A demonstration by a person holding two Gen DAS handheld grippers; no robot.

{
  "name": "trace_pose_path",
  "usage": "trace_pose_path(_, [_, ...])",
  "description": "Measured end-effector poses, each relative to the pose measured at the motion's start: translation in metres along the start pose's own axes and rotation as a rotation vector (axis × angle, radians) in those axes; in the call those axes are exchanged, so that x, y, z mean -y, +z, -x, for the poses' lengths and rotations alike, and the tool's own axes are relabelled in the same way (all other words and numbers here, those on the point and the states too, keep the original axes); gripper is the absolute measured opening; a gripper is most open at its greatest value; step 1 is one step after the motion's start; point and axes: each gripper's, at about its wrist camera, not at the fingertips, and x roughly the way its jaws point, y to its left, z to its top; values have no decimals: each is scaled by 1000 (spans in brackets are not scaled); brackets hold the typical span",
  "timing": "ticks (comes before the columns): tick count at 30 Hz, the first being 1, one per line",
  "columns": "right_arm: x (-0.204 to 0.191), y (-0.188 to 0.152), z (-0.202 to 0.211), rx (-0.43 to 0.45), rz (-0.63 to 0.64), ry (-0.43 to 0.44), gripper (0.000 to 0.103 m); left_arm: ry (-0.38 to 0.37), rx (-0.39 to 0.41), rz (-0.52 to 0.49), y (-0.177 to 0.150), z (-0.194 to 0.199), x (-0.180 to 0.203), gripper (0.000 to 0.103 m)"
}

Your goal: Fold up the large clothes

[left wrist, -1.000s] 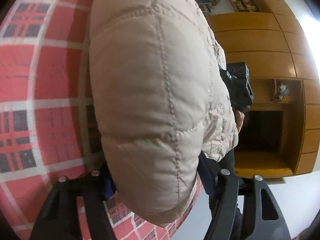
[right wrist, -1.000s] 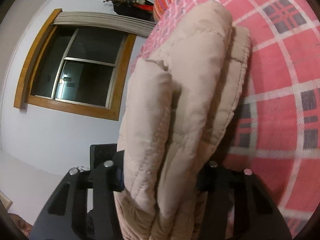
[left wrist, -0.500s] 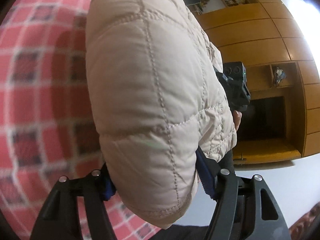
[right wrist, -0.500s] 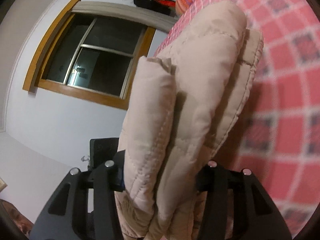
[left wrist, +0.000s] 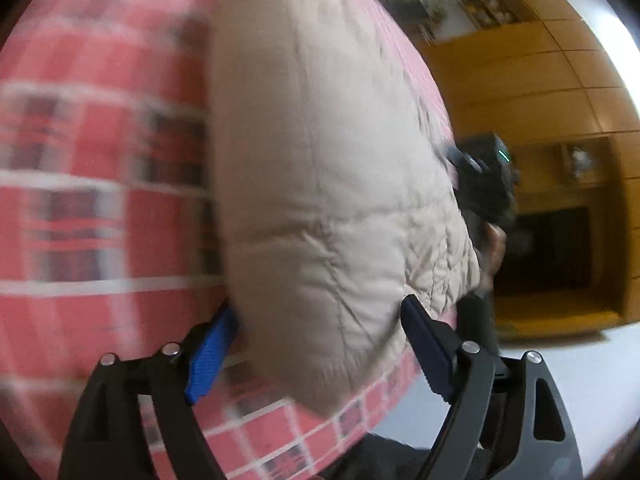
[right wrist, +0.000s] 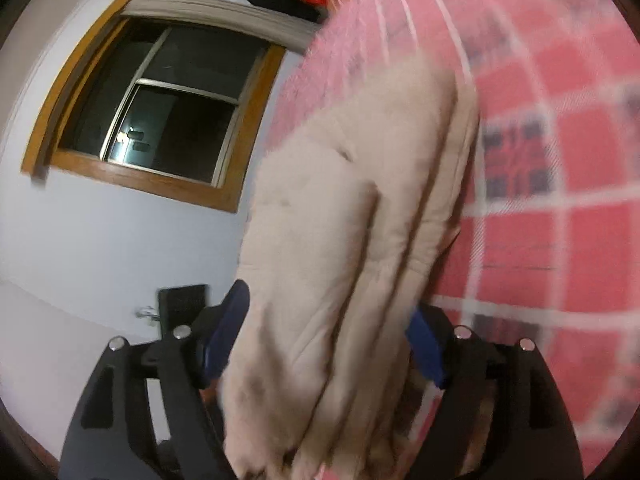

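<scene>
A folded beige quilted jacket point(left wrist: 320, 184) lies in a thick bundle on the red plaid bed cover point(left wrist: 80, 208). My left gripper point(left wrist: 318, 344) is open, its blue pads point(left wrist: 208, 352) standing wide on either side of the bundle's near end. In the right wrist view the jacket's stacked layers point(right wrist: 352, 240) run away from me, and my right gripper point(right wrist: 324, 340) is also open, its blue pads point(right wrist: 426, 344) flanking the folds. The right gripper point(left wrist: 484, 176), held by a hand, shows at the jacket's far end in the left wrist view.
A wooden wardrobe wall point(left wrist: 540, 92) with a dark open compartment stands beyond the bed's edge, above a pale floor point(left wrist: 540, 360). On the other side are a white wall and a wood-framed window point(right wrist: 160, 112). The plaid cover point(right wrist: 560, 200) stretches to the right.
Both grippers' jaws have spread wider and no longer squeeze the jacket. The bundle has come down onto the plaid cover, and both views are blurred by motion.
</scene>
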Motion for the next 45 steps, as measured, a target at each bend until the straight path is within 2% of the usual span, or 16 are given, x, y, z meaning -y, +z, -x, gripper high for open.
trace_pose_path(1, [-16, -6, 13, 41, 54, -45, 71, 16, 47, -11, -2, 16, 2, 85])
trace_pose_path(2, [-42, -16, 29, 88, 154, -70, 58, -14, 109, -30, -4, 34, 10, 85])
trace_pose_path(5, [-97, -46, 35, 87, 337, -105, 35, -235, 173, -104, -11, 51, 28, 86])
trace_pose_path(7, [-127, -72, 26, 71, 450, -130, 21, -323, 142, -139, -9, 32, 37, 86])
trace_pose_path(12, [-128, -110, -17, -38, 536, -255, 11, -380, 61, -54, 2, -23, 25, 85])
trace_pose_path(14, [-112, -129, -33, -62, 615, -439, 0, -434, 56, -32, -2, -31, 6, 85])
trace_pose_path(18, [-84, -136, -38, -87, 543, -429, 0, -464, 24, -69, -5, -34, 12, 85])
trace_pose_path(22, [-111, -109, 1, -5, 471, -267, 6, -486, 127, -103, 18, 12, -3, 85])
trace_pose_path(24, [-121, -75, 15, 79, 466, -301, 7, -491, 187, -134, 50, 26, 1, 86])
trace_pose_path(26, [-114, -42, 12, 124, 421, -314, 7, -476, 190, -114, 81, 19, -2, 86])
trace_pose_path(31, [-55, -3, -30, 49, 284, -401, 2, -421, 70, 21, 118, -45, -33, 85])
trace_pose_path(34, [-52, -11, -36, 35, 291, -440, 5, -401, 90, 10, 114, -42, -27, 85])
trace_pose_path(36, [-78, -22, -22, 78, 333, -428, 9, -446, 128, -22, 101, -19, -20, 85])
trace_pose_path(39, [-127, -62, -9, 83, 469, -385, 10, -411, 127, -107, 67, 10, -6, 89])
trace_pose_path(42, [-133, -98, -22, 15, 510, -411, 15, -372, 58, -119, 29, -6, -6, 92])
trace_pose_path(45, [-111, -109, -38, -28, 479, -480, 15, -356, 32, -109, 21, -27, -9, 91])
